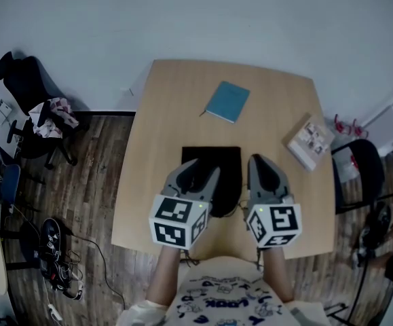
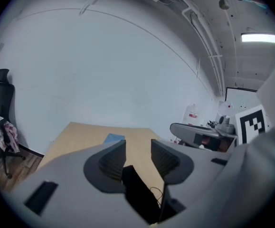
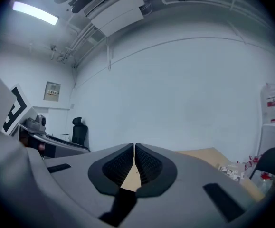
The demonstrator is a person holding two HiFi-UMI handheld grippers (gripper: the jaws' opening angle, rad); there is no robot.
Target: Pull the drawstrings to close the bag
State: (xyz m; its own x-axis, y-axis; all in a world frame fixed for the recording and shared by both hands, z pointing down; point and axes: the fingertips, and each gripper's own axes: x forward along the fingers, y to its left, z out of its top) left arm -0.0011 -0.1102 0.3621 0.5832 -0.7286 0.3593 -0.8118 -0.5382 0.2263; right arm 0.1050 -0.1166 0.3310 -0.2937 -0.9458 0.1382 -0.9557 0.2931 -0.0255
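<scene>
Pale wooden table [image 1: 162,114], white wall behind. Black bag [image 1: 213,156] lies flat mid-table, below and just ahead of both claws, untouched. Left gripper [image 2: 138,151]: jaws wide, empty. Right gripper [image 3: 134,158]: jaws together, nothing pinched. Advice: lower onto the drawstring [image 2: 157,193] ends, pinch firmly, pull apart evenly.

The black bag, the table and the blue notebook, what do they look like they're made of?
Black bag: probably soft fabric, matte; it lies flat with no shine, weave too small to see. Table: light wood or wood-look laminate, smooth, with an even tan surface. Blue notebook: likely a card or cloth cover, thin, flat, no gloss.
</scene>
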